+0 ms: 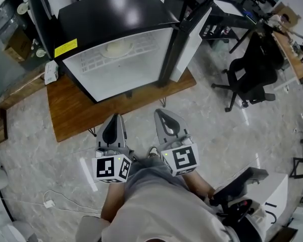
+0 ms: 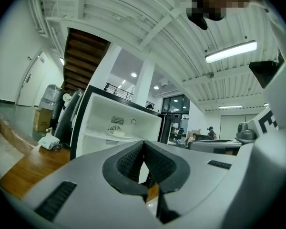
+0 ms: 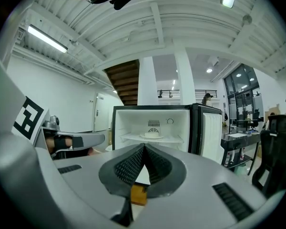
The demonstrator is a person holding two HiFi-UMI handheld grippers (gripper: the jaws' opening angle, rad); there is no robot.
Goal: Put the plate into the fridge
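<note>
- Setting: an open workroom with a pale marble floor (image 1: 217, 135). A low wooden board (image 1: 73, 110) lies on it, and an office chair (image 1: 252, 74) stands well apart at the right.
- Fridge (image 1: 116, 39): a small black unit with a white interior, standing on the board. Its door (image 1: 189, 39) is swung open to the right, as both gripper views confirm (image 2: 119, 123) (image 3: 152, 120).
- Plate (image 1: 118, 48): rests on the upper wire shelf inside the fridge, roughly centred. It also shows in the left gripper view (image 2: 115, 133) and the right gripper view (image 3: 152, 136). Neither gripper touches it.
- Left gripper (image 1: 114, 121): held close to the person's body, well apart from the fridge and pointing toward it. Its own view shows the ribbed pads pressed together at the tips with nothing between them (image 2: 144, 149).
- Right gripper (image 1: 161, 117): just beside the left one, likewise aimed at the open fridge. Its pads meet at the tips and carry nothing (image 3: 144, 149).
- Step in hand (judgement): the placement looks complete, as the plate sits on the shelf and both tools are clear of it.
- Next move (judgement): if anything remains, it is closing the door. That would call for the right gripper to reach around to the door's outer face and push it leftward.
</note>
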